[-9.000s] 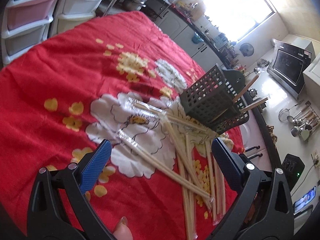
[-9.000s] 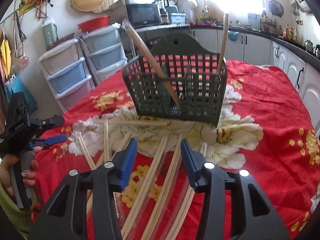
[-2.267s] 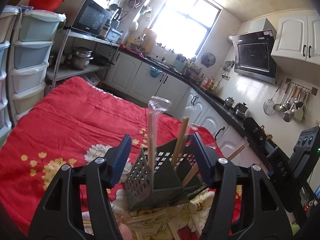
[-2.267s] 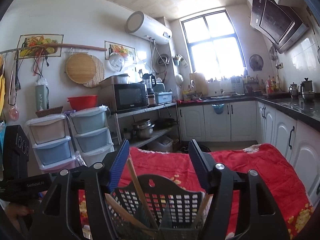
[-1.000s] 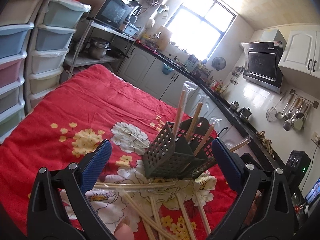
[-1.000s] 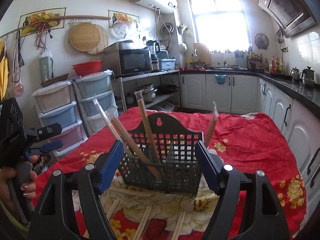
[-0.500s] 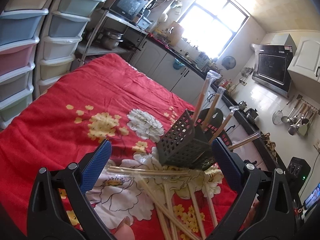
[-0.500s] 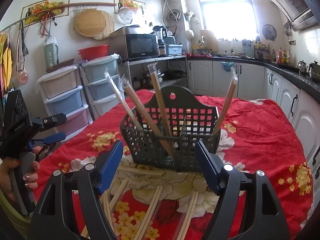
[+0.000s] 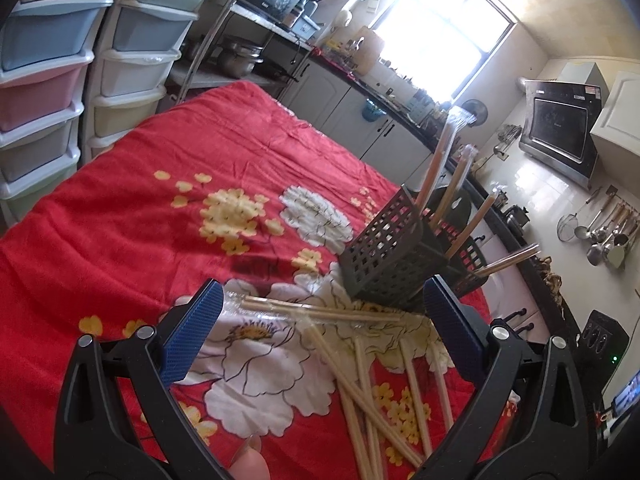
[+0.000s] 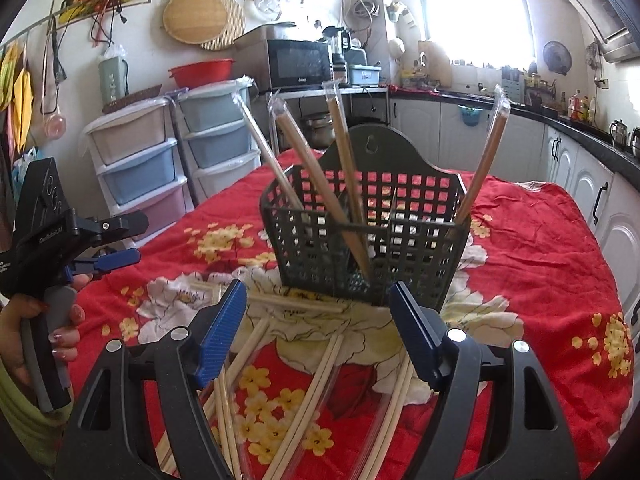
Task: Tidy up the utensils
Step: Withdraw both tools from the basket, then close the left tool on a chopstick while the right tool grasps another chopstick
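Observation:
A dark slotted utensil basket [image 9: 390, 258] [image 10: 368, 240] stands on the red floral tablecloth [image 9: 160, 200] and holds several plastic-wrapped chopsticks [image 10: 348, 184] that lean outward. More wrapped chopsticks [image 9: 360, 360] [image 10: 320, 380] lie scattered on the cloth in front of it. My left gripper [image 9: 320, 304] hovers open above the loose pile, with nothing between its blue pads. My right gripper [image 10: 316, 292] is open too, just short of the basket's front wall and above other loose chopsticks. The right wrist view also shows the left gripper [image 10: 140, 238] at the far left, held by a hand.
Stacked plastic drawers [image 9: 60, 80] [image 10: 140, 160] stand past the table's far left edge. A microwave [image 10: 300, 64] sits on a rack behind them. White kitchen cabinets [image 10: 580, 168] run along the right. Bare red cloth [image 10: 560, 280] lies right of the basket.
Both grippers have sunk and tipped down toward the table. The basket sits higher in each view and more loose chopsticks show below. Both jaws stay as wide as before.

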Action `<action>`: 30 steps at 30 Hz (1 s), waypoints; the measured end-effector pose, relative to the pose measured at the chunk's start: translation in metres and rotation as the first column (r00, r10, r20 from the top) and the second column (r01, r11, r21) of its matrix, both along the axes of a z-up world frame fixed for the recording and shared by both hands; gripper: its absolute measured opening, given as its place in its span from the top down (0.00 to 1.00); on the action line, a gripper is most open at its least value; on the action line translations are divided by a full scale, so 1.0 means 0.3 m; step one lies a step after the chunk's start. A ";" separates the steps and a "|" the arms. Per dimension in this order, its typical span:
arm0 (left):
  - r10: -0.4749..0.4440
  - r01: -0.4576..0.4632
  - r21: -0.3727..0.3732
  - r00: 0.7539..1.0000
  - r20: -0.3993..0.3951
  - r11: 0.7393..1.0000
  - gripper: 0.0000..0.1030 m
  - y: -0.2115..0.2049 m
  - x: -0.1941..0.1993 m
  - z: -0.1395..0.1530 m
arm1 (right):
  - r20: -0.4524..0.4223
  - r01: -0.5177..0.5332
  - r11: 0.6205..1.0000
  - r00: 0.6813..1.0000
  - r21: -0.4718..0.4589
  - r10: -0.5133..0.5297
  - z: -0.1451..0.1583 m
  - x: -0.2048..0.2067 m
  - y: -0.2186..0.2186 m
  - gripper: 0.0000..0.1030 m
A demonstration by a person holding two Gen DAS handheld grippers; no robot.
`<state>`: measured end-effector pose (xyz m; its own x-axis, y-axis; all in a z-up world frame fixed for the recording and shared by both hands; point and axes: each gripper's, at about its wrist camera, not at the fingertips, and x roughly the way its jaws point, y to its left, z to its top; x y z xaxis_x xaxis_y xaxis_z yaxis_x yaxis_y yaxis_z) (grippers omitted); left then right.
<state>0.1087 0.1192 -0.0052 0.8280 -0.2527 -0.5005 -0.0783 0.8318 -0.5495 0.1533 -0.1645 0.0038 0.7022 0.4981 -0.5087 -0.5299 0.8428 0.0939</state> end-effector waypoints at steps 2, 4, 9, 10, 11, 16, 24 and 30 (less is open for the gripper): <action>-0.003 0.003 -0.003 1.000 -0.013 1.000 0.10 0.001 -0.005 -0.013 | -0.009 -0.004 1.000 1.000 -0.011 0.004 -0.010 -0.003 0.005 0.31; -0.003 0.003 -0.005 1.000 -0.029 1.000 0.10 0.003 -0.007 -0.028 | -0.021 -0.009 1.000 1.000 -0.021 0.009 -0.021 -0.003 0.011 0.31; -0.014 0.012 -0.034 0.997 -0.074 0.999 0.10 0.008 -0.009 -0.072 | -0.049 -0.022 0.999 0.999 -0.047 0.020 -0.048 -0.001 0.022 0.31; -0.017 0.014 -0.040 0.996 -0.083 0.999 0.10 0.009 -0.008 -0.081 | -0.055 -0.026 0.998 0.998 -0.052 0.023 -0.053 -0.001 0.026 0.31; -0.018 0.013 -0.050 0.995 -0.094 0.999 0.10 0.011 -0.008 -0.091 | -0.060 -0.030 0.998 0.998 -0.058 0.026 -0.059 -0.002 0.029 0.31; -0.034 0.022 -0.097 0.991 -0.131 0.995 0.11 0.018 -0.003 -0.132 | -0.078 -0.040 0.996 0.996 -0.078 0.034 -0.077 0.000 0.041 0.31; -0.085 0.044 -0.228 0.981 -0.173 0.973 0.32 0.026 0.027 -0.201 | -0.114 -0.046 0.991 0.993 -0.127 0.031 -0.110 0.011 0.060 0.31; -0.115 0.060 -0.279 0.976 -0.187 0.958 0.35 0.009 0.063 -0.214 | -0.170 -0.052 0.986 0.985 -0.158 0.025 -0.152 0.040 0.077 0.31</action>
<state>0.1277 0.1219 -0.0695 0.6873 -0.4680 -0.5554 -0.1426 0.6629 -0.7350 0.1654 -0.1415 -0.0417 0.5825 0.4251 -0.6929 -0.5505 0.8334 0.0485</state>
